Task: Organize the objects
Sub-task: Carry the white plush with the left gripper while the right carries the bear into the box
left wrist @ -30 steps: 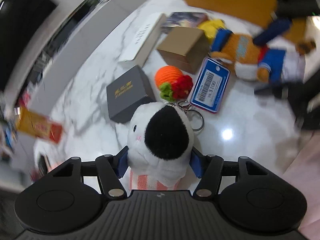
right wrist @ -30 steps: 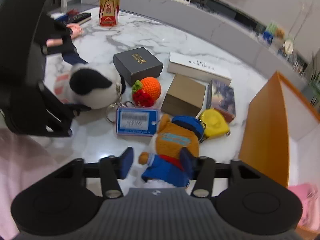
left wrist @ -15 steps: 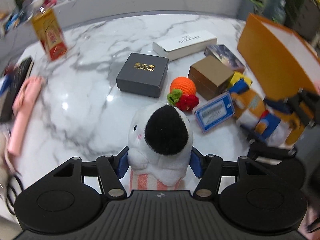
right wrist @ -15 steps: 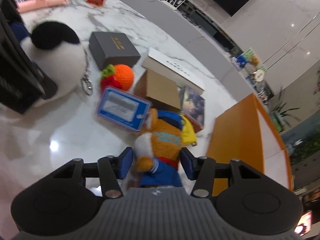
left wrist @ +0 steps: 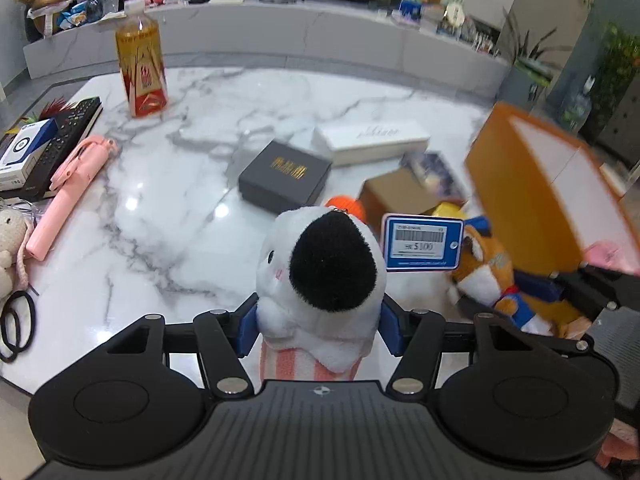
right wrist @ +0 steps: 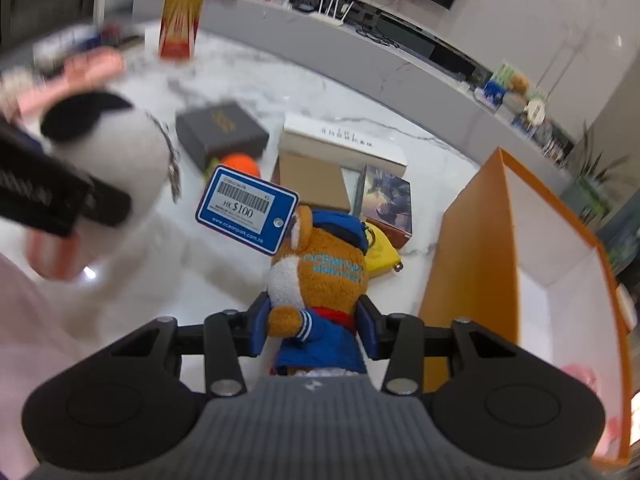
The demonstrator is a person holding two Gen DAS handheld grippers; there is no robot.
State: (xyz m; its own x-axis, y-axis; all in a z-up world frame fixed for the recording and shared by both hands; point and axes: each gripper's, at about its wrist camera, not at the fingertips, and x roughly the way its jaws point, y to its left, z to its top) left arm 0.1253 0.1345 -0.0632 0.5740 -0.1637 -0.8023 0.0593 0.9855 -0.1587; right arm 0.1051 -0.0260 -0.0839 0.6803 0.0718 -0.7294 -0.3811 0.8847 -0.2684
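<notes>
The left gripper [left wrist: 318, 330] is clamped on a white plush with a black patch [left wrist: 320, 276], its blue pads pressed into the soft body on both sides; a pink-and-white striped cloth part hangs below the pads. The plush is lifted clear of the marble table [left wrist: 168, 216].

The right gripper [right wrist: 312, 330] has just been closing, and its pads now squeeze an orange bear in a blue sailor suit [right wrist: 320, 280] between them. Light blue letters on the bear's back begin "OCEAN PARK"; the line under it is too small to read. A blue tag [right wrist: 248, 210] hangs at the bear's head, just ahead and to the left of this gripper, with a barcode, "HK $100" and a web address along its lower edge.

Ahead of the right gripper lie a brown cardboard box [right wrist: 310, 180], a white box with dark lettering [right wrist: 344, 140] that cannot be read, a dark grey box with gold characters [right wrist: 222, 134], an orange crocheted ball [right wrist: 240, 162], a small picture box [right wrist: 386, 198] and a yellow item [right wrist: 382, 258] touching the bear. To its right stands an open orange box with a white inside [right wrist: 480, 248]. Far ahead and to the left stands a yellow and red bottle [right wrist: 180, 20].

To the left of the left gripper lie a pink stick [left wrist: 68, 184] and a black remote [left wrist: 60, 144].
</notes>
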